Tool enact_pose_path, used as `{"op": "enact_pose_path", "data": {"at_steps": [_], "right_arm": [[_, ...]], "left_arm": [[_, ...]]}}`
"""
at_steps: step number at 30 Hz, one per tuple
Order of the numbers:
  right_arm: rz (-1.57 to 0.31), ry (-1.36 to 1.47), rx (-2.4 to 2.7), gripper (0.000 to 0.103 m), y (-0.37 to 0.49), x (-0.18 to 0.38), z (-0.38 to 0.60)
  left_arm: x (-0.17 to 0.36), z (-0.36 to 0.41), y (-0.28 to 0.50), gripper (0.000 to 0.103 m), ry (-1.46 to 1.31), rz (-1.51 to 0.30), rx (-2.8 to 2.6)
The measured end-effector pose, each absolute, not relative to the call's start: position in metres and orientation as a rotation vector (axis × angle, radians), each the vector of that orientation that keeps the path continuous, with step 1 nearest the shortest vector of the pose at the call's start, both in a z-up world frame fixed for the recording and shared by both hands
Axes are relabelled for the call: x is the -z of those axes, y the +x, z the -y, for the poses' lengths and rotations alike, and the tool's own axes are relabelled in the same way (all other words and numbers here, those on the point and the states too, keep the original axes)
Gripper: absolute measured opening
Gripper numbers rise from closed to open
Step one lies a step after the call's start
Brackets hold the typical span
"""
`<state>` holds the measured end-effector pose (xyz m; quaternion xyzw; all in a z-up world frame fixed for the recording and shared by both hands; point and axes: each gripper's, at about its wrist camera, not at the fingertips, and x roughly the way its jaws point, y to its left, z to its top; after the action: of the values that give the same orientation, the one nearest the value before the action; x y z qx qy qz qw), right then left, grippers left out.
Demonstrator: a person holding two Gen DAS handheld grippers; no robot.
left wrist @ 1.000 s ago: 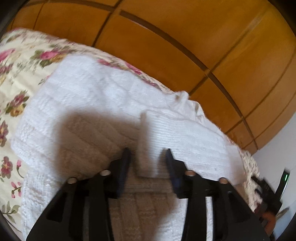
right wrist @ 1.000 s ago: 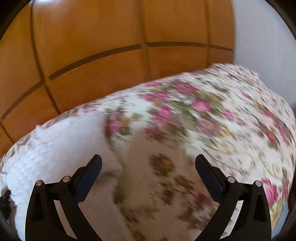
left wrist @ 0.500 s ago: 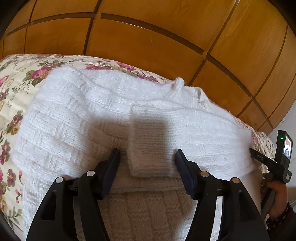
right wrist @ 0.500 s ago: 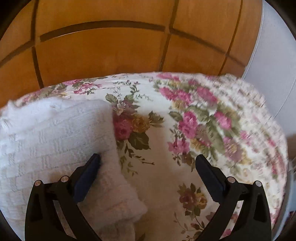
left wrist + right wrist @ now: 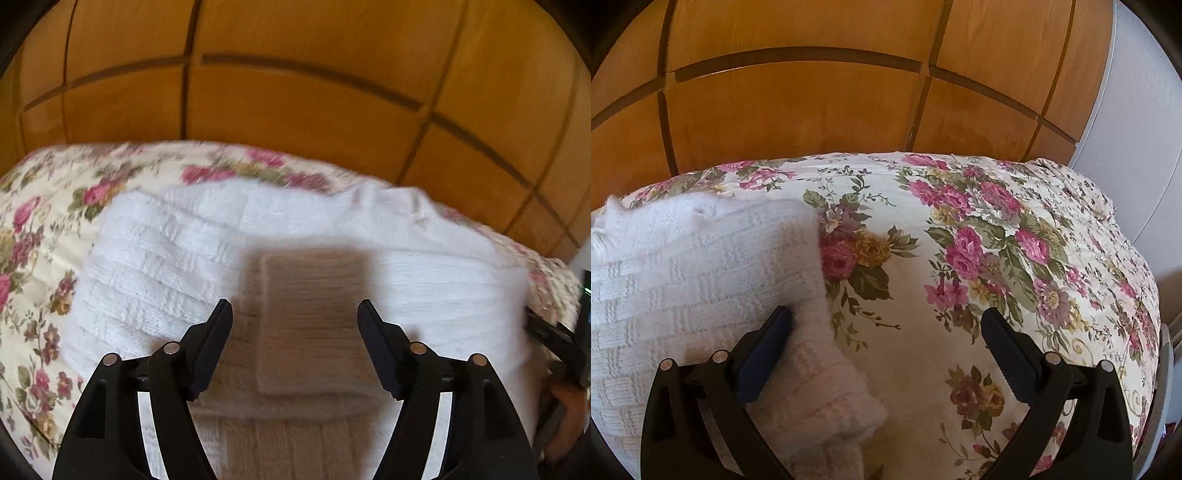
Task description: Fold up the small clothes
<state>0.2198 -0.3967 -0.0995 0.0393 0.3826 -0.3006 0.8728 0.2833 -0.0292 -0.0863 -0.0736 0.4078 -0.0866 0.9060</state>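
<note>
A white knit sweater (image 5: 162, 266) lies spread on the floral bedspread (image 5: 40, 236). Its sleeve is folded across the body, and the cuff (image 5: 314, 317) lies flat in shadow. My left gripper (image 5: 294, 306) hovers over that cuff. Its jaws are opening, one on each side of the cuff, and neither pad touches it. In the right wrist view the sweater's side edge (image 5: 701, 266) fills the left. My right gripper (image 5: 885, 314) is wide open, its left finger (image 5: 764, 354) against the knit edge and its right finger over bare bedspread (image 5: 960, 240).
Orange wooden wardrobe panels (image 5: 798, 110) rise just behind the bed. A white wall (image 5: 1145, 129) stands at the right, where the bedspread drops off. The right gripper's body (image 5: 554, 332) and the person's hand (image 5: 565, 406) show at the right rim of the left wrist view.
The left jaws have spread apart from the sleeve cuff and the gripper has drawn back from it. The right gripper swung over and down to the sweater's side edge, then held still.
</note>
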Motion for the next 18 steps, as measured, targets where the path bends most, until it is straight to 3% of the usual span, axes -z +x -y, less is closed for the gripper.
{"op": "enact_pose_path", "data": {"at_steps": [2, 9, 13, 18], "right_arm": [[-0.776, 0.083, 0.656, 0.101, 0.216, 0.098, 0.396], [-0.792, 0.033, 0.688, 0.101, 0.222, 0.099, 0.391], [-0.755, 0.105, 0.649, 0.101, 0.211, 0.093, 0.399], [-0.661, 0.199, 0.594, 0.101, 0.183, 0.076, 0.403]], "left_arm": [[0.102, 0.028, 0.291, 0.074, -0.15, -0.872, 0.168], [0.105, 0.03, 0.283, 0.077, -0.123, -0.849, 0.154], [0.098, 0.022, 0.258, 0.092, -0.179, -0.809, 0.144], [0.096, 0.003, 0.211, 0.098, -0.276, -0.803, 0.145]]}}
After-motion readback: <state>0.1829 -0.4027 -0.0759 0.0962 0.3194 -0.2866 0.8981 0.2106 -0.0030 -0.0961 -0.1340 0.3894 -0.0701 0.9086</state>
